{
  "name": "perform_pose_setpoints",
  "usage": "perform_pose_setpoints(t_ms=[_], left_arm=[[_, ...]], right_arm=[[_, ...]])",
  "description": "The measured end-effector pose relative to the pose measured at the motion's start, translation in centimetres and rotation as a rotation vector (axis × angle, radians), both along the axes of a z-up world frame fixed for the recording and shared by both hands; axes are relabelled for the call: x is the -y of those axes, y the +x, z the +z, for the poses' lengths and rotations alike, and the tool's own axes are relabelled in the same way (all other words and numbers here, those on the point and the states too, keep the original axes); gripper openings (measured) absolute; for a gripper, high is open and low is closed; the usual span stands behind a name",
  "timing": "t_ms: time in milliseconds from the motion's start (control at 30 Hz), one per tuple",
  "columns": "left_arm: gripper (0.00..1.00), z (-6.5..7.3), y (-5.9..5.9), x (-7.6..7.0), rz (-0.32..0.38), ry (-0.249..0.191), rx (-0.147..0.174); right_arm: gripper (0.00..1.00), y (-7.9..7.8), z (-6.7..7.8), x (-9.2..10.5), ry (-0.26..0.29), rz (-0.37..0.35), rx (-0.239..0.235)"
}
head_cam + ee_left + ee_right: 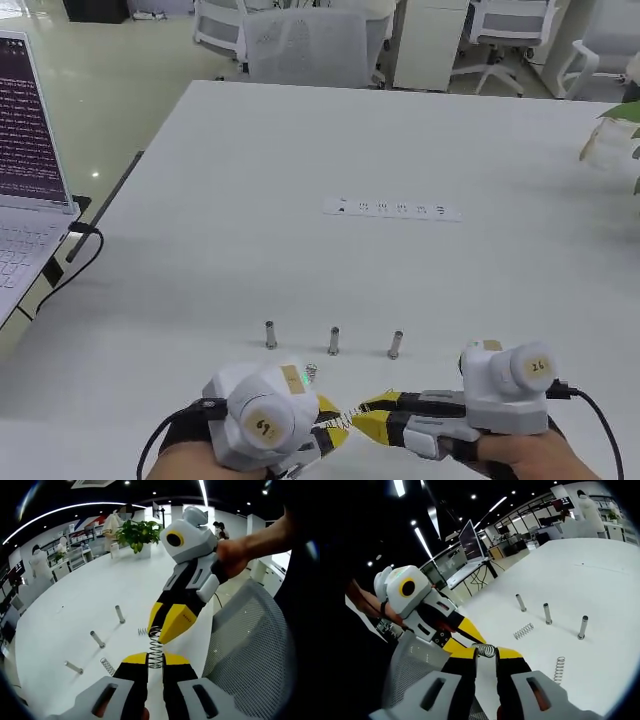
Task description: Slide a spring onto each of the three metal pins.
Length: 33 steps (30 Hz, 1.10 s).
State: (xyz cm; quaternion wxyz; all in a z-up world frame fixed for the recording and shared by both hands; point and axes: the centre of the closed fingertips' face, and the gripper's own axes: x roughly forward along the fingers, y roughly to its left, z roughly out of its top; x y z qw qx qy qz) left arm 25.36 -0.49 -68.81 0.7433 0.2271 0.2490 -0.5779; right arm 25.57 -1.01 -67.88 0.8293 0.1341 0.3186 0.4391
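Observation:
Three metal pins stand bare in a row on the white table: left pin [270,334], middle pin [333,340], right pin [395,344]. In front of them my left gripper [333,422] and right gripper [362,412] meet tip to tip, both shut on one spring [346,413] stretched between them. In the left gripper view the spring [156,650] rises from my left gripper [156,659] to the right gripper [159,629]. In the right gripper view its end coil [485,650] sits in my right gripper [486,654]. Two loose springs [523,630] [559,669] lie near the pins.
A laptop [25,180] with a black cable sits at the table's left edge. A white power strip [392,208] lies mid-table, a plant [620,130] stands at the right edge, and office chairs [300,45] line the far side. A mesh chair [250,645] is close behind.

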Motion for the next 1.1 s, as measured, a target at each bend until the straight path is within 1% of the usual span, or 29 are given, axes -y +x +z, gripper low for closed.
perform_pose_setpoints(t_ms=[233,400,667,767,833,967,1000,1100], left_arm=[[0.02,0.0,0.1,0.1,-0.006,-0.001,0.007],[0.02,-0.2,0.0,0.2,-0.01,0.002,0.01],[0.02,0.0,0.2,0.6,0.0,-0.015,0.006],[0.02,0.3,0.3,0.9,0.007,-0.029,0.006],[0.02,0.7,0.5,1.2,0.011,-0.047,0.008],[0.02,1.8,0.8,1.8,0.015,-0.097,0.009],[0.02,2.0,0.9,2.0,0.014,-0.105,0.009],[0.02,2.7,0.9,2.5,0.005,-0.124,0.012]], right_arm=[[0.12,0.0,0.2,0.0,-0.001,0.003,0.001],[0.09,-0.1,1.0,-0.4,0.036,0.007,0.003],[0.09,0.1,1.4,-0.4,0.017,0.015,0.017],[0.09,0.3,1.8,-0.1,0.006,0.012,0.027],[0.09,0.5,2.2,0.1,-0.009,0.017,0.041],[0.09,0.7,3.3,0.7,-0.039,0.036,0.074],[0.09,0.7,3.5,0.8,-0.049,0.044,0.083],[0.09,0.7,4.1,1.3,-0.103,0.087,0.118]])
